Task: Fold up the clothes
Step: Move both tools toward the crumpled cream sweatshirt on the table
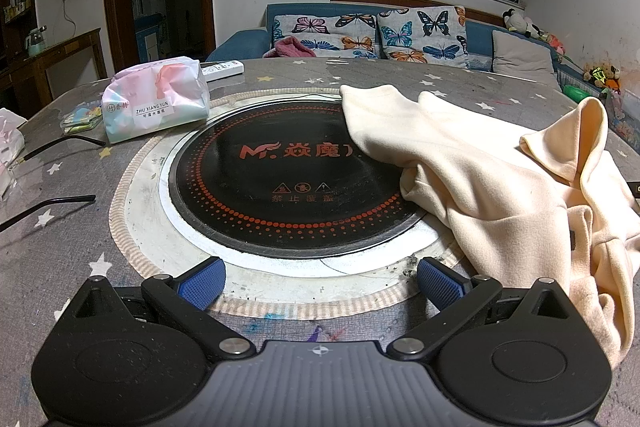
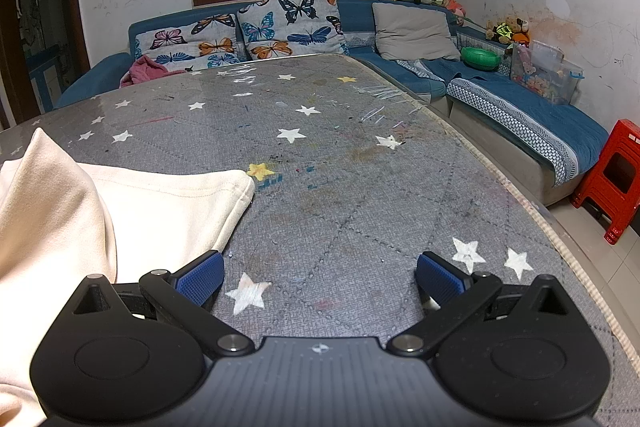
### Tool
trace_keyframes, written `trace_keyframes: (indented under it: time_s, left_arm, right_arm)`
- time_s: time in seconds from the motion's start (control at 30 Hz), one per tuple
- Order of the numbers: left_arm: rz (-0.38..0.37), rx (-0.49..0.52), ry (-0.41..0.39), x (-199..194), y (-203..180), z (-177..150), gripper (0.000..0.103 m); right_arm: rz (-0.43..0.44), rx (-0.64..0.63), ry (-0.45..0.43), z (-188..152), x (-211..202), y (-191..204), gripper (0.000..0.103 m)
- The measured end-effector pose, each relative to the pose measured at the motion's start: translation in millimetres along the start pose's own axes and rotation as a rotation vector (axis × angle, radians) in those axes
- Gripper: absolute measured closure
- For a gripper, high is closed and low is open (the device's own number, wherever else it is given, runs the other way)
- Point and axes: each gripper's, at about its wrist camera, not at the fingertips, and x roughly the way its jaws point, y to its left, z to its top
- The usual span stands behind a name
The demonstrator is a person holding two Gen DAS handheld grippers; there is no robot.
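Both grippers sit low over the desk (image 2: 360, 187), left gripper (image 1: 320, 285) and right gripper (image 2: 320, 281) with jaws spread wide, nothing in them. The cream garment (image 1: 500, 187) lies crumpled right of the round cooktop (image 1: 280, 179), overlapping its edge. Tissue pack (image 1: 156, 99) sits beyond the cooktop's left side.

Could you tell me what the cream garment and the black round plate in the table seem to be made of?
The cream garment looks like soft, matte fleece or brushed knit: a fuzzy surface, thick rounded folds, a stitched hem. The black round plate looks like glossy glass or ceramic, as on an induction cooker: smooth, reflective, printed with red dots and warning signs.
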Motion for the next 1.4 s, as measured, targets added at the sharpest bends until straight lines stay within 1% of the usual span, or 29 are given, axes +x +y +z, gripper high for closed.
trace_keyframes:
  time_s: [0.6, 0.8, 0.93, 1.13, 1.4]
  left_arm:
    - [0.002, 0.002, 0.001, 0, 0, 0, 0.0]
    - [0.021, -0.004, 0.005, -1, -3, 1, 0.0]
    - [0.036, -0.011, 0.018, -3, -7, 2, 0.0]
    - [0.03, 0.002, 0.036, -14, -19, 1, 0.0]
    - [0.021, 0.021, 0.051, -36, -40, 0, 0.0]
  right_arm:
    - [-0.001, -0.002, 0.002, 0, -1, 0, 0.0]
    - [0.008, -0.061, -0.01, -5, -15, 5, 0.0]
    - [0.05, -0.066, -0.02, -9, -31, 5, 0.0]
    - [0.121, -0.082, -0.06, -18, -61, 10, 0.0]
    - [0.177, -0.118, -0.106, -31, -95, 21, 0.0]
